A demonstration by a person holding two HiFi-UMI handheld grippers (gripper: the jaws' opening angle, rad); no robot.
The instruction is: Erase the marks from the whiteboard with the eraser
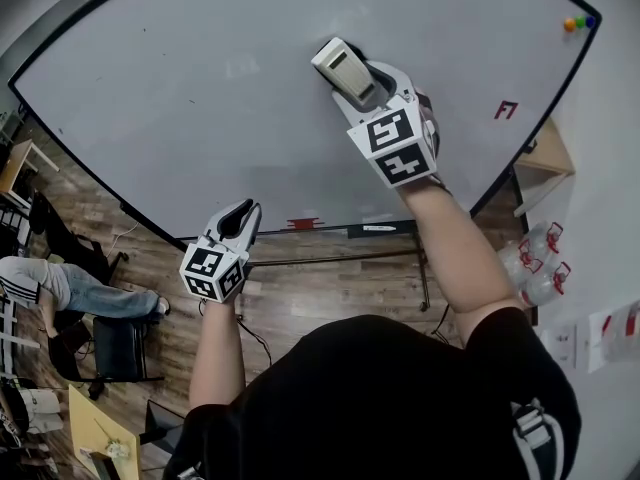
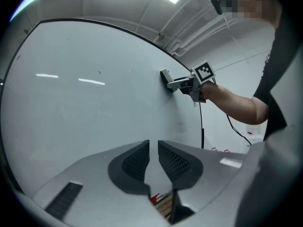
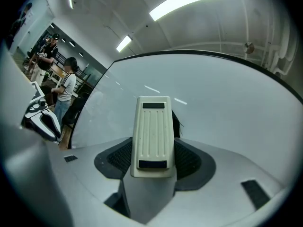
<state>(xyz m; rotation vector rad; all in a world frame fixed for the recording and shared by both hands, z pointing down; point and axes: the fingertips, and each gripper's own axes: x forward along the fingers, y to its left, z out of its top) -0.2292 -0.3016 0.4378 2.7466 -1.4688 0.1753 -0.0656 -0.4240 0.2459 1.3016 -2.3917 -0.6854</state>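
The whiteboard (image 1: 200,88) fills the upper head view. My right gripper (image 1: 362,84) is shut on a cream eraser (image 1: 340,66) whose far end rests on the board right of its middle. In the right gripper view the eraser (image 3: 152,135) stands ribbed side up between the pads, against the whiteboard (image 3: 222,103). A small red mark (image 1: 506,110) sits near the board's right edge. My left gripper (image 1: 238,222) hangs at the board's lower edge, jaws together and empty. The left gripper view shows the eraser (image 2: 166,79) pressed to the whiteboard (image 2: 71,108).
Coloured magnets (image 1: 579,23) cling to the board's top right corner. A red object (image 1: 303,223) and a marker (image 1: 380,228) lie on the ledge. Water bottles (image 1: 535,260) stand on the floor at right. A person (image 1: 60,288) sits at left; other people (image 3: 66,90) stand far off.
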